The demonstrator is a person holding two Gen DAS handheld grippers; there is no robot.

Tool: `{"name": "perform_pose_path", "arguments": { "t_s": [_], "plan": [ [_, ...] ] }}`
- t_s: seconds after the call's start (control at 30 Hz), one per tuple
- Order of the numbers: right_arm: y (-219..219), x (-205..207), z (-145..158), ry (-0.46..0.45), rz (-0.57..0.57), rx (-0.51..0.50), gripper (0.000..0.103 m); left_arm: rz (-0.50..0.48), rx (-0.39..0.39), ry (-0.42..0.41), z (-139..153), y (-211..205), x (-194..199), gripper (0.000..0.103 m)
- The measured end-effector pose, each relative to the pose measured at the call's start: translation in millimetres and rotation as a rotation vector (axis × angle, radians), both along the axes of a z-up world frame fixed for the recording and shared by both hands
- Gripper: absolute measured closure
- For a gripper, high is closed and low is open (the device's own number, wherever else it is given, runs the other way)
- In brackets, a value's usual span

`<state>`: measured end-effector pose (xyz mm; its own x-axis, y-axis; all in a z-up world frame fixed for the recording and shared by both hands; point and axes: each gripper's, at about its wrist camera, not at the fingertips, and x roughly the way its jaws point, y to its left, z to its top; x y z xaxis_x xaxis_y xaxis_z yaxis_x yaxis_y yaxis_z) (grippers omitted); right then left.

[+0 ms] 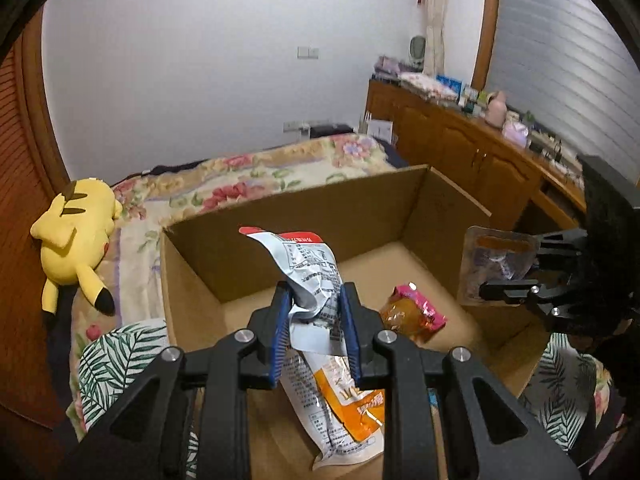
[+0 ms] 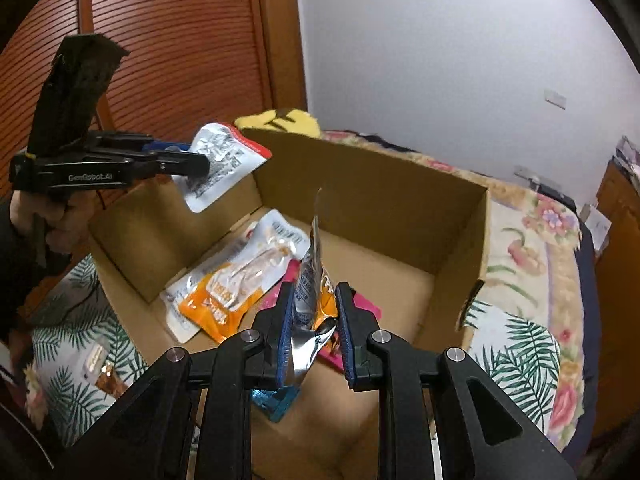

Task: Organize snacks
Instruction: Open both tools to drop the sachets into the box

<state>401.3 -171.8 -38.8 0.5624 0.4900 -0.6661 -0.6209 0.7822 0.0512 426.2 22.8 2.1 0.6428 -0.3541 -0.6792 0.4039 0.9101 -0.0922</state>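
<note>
An open cardboard box [image 1: 280, 240] stands on the bed; it also shows in the right wrist view [image 2: 400, 208]. My left gripper [image 1: 314, 312] is shut on a white snack pouch [image 1: 308, 264] with a red top edge, held over the box; the same pouch shows in the right wrist view [image 2: 224, 164]. My right gripper [image 2: 314, 312] is shut on a silver and orange pouch [image 2: 314, 276], held edge-on above the box; it shows in the left wrist view [image 1: 494, 264]. Inside the box lie a white and orange pouch [image 2: 232, 280] and a pink packet [image 1: 416, 312].
A yellow plush toy [image 1: 76, 240] lies on the floral bedspread [image 1: 260, 176] left of the box. A wooden cabinet [image 1: 460, 140] with clutter runs along the right. A blue packet [image 2: 276, 400] lies in the box. Another snack [image 2: 100, 368] lies on the leaf-print cloth.
</note>
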Motion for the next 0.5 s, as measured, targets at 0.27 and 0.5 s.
{"name": "perform_pose_path", "arguments": {
  "t_s": [0.27, 0.5],
  "plan": [
    [-1.4, -1.2, -3.4, 0.017, -0.012, 0.001, 0.08, -0.008, 0.008, 0.007, -1.7, -2.0, -4.8, 0.076],
    [-13.0, -13.3, 11.0, 0.009, -0.043, 0.056, 0.08, -0.005, -0.044, -0.018, 7.2, 3.0, -13.7, 0.07]
  ]
}}
